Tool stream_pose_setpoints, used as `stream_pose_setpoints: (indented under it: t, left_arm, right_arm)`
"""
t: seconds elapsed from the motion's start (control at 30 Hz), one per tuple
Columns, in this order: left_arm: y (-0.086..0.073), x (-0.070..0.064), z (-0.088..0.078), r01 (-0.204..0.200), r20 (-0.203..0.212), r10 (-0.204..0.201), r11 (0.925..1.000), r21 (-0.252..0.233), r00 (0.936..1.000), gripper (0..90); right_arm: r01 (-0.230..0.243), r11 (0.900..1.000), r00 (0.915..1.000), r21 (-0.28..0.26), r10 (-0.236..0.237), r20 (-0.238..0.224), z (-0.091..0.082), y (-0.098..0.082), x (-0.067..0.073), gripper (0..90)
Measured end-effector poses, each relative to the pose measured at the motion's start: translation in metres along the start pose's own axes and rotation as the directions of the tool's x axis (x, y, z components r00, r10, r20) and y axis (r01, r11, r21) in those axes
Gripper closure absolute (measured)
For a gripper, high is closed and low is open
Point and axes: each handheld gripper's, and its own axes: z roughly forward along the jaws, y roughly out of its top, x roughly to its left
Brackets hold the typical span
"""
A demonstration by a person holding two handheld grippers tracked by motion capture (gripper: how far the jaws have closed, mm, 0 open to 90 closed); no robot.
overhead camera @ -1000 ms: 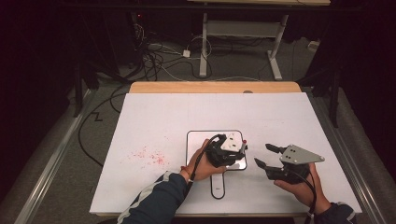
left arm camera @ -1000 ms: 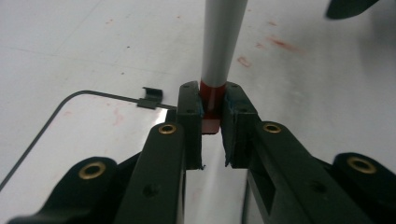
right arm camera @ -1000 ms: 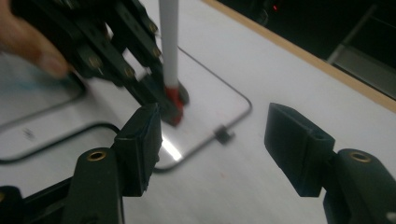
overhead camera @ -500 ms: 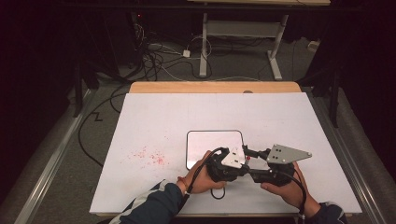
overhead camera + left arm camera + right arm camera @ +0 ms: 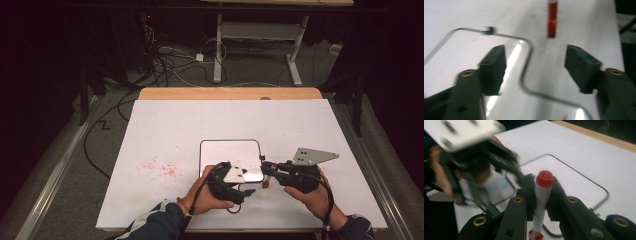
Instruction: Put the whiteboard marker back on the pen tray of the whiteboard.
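Observation:
A white marker with a red cap (image 5: 543,185) stands upright between the jaws of my right gripper (image 5: 541,186), which is shut on it. In the high view the right gripper (image 5: 269,173) is at the right front corner of a small white board with a dark rim (image 5: 227,152), and the marker (image 5: 266,178) is at its tip. My left gripper (image 5: 248,191) is held just in front of the board and points right at the marker. Its jaws are wide open (image 5: 535,53), with the red marker (image 5: 552,21) ahead of them and the board's rim (image 5: 526,46) below.
The white table top (image 5: 200,125) carries faint red smudges (image 5: 160,167) left of the board. A wooden strip (image 5: 230,93) runs along the far edge. Cables (image 5: 165,57) and a desk frame (image 5: 260,30) are on the floor beyond the table.
The left gripper has come off the board toward the front edge. The right gripper has moved left, so the two grippers now nearly meet at the board's right front corner.

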Motion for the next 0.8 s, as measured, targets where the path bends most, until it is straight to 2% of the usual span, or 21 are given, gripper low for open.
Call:
stream_pose_setpoints:
  t: [0.03,0.1,0.17,0.2,0.23,0.27,0.3,0.33,0.37,0.4,0.43,0.5,0.53,0.6,0.67,0.7,0.73,0.8]
  left_arm:
    - [-0.004,0.002,-0.008,0.004,-0.042,-0.005,1.0000,-0.008,0.9991,28.2]
    - [-0.017,0.008,-0.028,0.014,-0.127,-0.017,0.9996,-0.025,0.9917,24.5]
    - [-0.031,0.016,-0.045,0.005,-0.202,-0.007,0.9999,-0.009,0.9793,21.7]
    - [-0.041,0.020,-0.055,0.034,-0.252,-0.029,0.9994,0.013,0.9672,20.5]
    - [-0.049,0.023,-0.062,0.060,-0.277,-0.055,0.9981,0.010,0.9592,20.5]
    - [-0.058,0.027,-0.069,0.098,-0.286,-0.094,0.9952,0.000,0.9537,20.6]
    - [-0.066,0.030,-0.075,0.130,-0.293,-0.126,0.9915,-0.005,0.9479,20.8]
    - [-0.073,0.032,-0.080,0.148,-0.310,-0.140,0.9889,0.004,0.9405,20.9]
    - [-0.079,0.033,-0.084,0.161,-0.329,-0.147,0.9869,0.014,0.9327,20.8]
    - [-0.085,0.033,-0.088,0.173,-0.339,-0.159,0.9848,0.013,0.9275,20.9]
    - [-0.090,0.034,-0.093,0.176,-0.348,-0.159,0.9843,0.016,0.9239,20.9]
    - [-0.099,0.035,-0.098,0.208,-0.361,-0.185,0.9778,0.025,0.9140,20.9]
    - [-0.103,0.035,-0.100,0.221,-0.363,-0.196,0.9749,0.028,0.9108,20.9]
    - [-0.110,0.038,-0.102,0.252,-0.361,-0.223,0.9672,0.034,0.9057,20.9]
    - [-0.114,0.039,-0.101,0.273,-0.361,-0.239,0.9611,0.044,0.9014,20.9]
    - [-0.114,0.040,-0.100,0.279,-0.357,-0.245,0.9592,0.045,0.9011,20.9]
    - [-0.114,0.040,-0.099,0.280,-0.356,-0.245,0.9588,0.050,0.9019,20.9]
    - [-0.113,0.039,-0.096,0.274,-0.353,-0.234,0.9595,0.066,0.9059,20.9]
  right_arm:
    - [-0.029,0.999,0.9996,0.022,0.029,-0.003,0.001,0.000,-0.007,80.5]
    - [-0.073,0.996,0.9973,0.048,0.073,0.005,0.003,0.000,-0.015,80.5]
    - [-0.125,0.987,0.9916,0.104,0.127,-0.020,0.011,0.001,-0.026,80.5]
    - [-0.138,0.983,0.9898,0.118,0.141,-0.018,0.014,0.001,-0.029,80.5]
    - [-0.163,0.975,0.9856,0.148,0.168,-0.021,0.020,0.001,-0.033,80.4]
    - [-0.172,0.970,0.9829,0.170,0.181,-0.034,0.025,0.002,-0.037,80.4]
    - [-0.186,0.965,0.9807,0.186,0.194,-0.026,0.030,0.002,-0.040,80.5]
    - [-0.198,0.959,0.9790,0.204,0.204,-0.007,0.035,0.001,-0.045,80.5]
    - [-0.221,0.953,0.9735,0.209,0.228,-0.012,0.040,0.000,-0.050,80.4]
    - [-0.246,0.948,0.9671,0.203,0.254,-0.015,0.043,-0.001,-0.056,79.7]
    - [-0.262,0.944,0.9638,0.202,0.267,0.002,0.046,-0.002,-0.061,78.6]
    - [-0.299,0.936,0.9529,0.185,0.303,0.008,0.051,-0.004,-0.070,78.1]
    - [-0.313,0.932,0.9491,0.185,0.314,0.023,0.054,-0.005,-0.074,77.4]
    - [-0.340,0.925,0.9393,0.171,0.343,0.010,0.060,-0.008,-0.080,77.2]
    - [-0.359,0.918,0.9328,0.170,0.358,0.038,0.066,-0.010,-0.084,76.1]
    - [-0.366,0.916,0.9304,0.168,0.365,0.036,0.069,-0.011,-0.085,75.7]
    - [-0.374,0.912,0.9274,0.170,0.370,0.056,0.073,-0.012,-0.086,74.7]
    - [-0.363,0.915,0.9313,0.173,0.352,0.093,0.078,-0.014,-0.088,73.5]
